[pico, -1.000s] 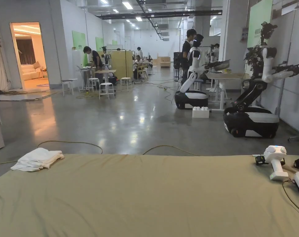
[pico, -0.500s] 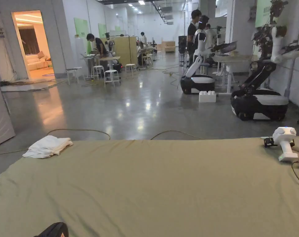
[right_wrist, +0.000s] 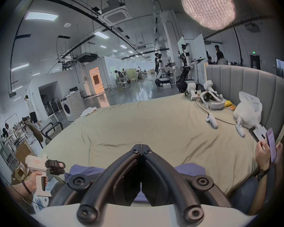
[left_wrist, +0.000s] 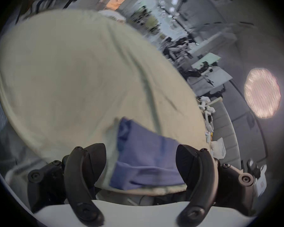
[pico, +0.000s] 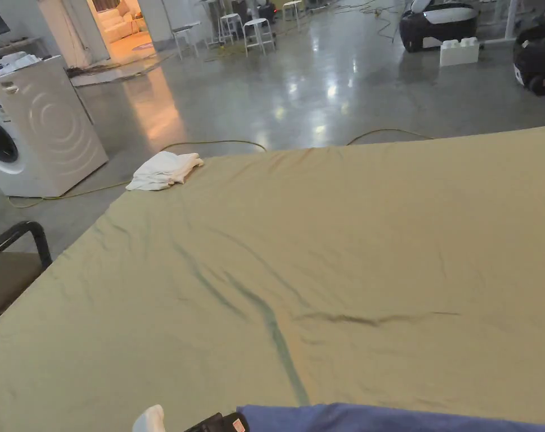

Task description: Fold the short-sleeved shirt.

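Observation:
A blue short-sleeved shirt [pico: 400,417] lies bunched at the near edge of the olive-sheeted bed [pico: 350,253]. In the left gripper view the shirt [left_wrist: 146,158] sits just beyond my left gripper [left_wrist: 141,152], whose jaws stand wide apart with nothing pressed between them. That left gripper [pico: 215,423] pokes in at the bottom edge of the head view, left of the shirt. My right gripper [right_wrist: 141,146] hovers over the shirt [right_wrist: 88,170] with its jaw tips touching and no cloth caught between them. The left gripper [right_wrist: 62,166] is held in a hand at the lower left.
A folded white cloth [pico: 164,170] rests on the bed's far left corner. A washing machine [pico: 40,129] and a dark chair [pico: 12,253] stand left of the bed. By the padded headboard lie controllers [right_wrist: 211,120], a headset [right_wrist: 211,99] and a white bag [right_wrist: 247,111]; a person's hand [right_wrist: 262,153] holds a phone.
The head camera has tipped down and to the left. The blue shirt and the left gripper now show at the bottom edge. The white cloth keeps its place on the bed.

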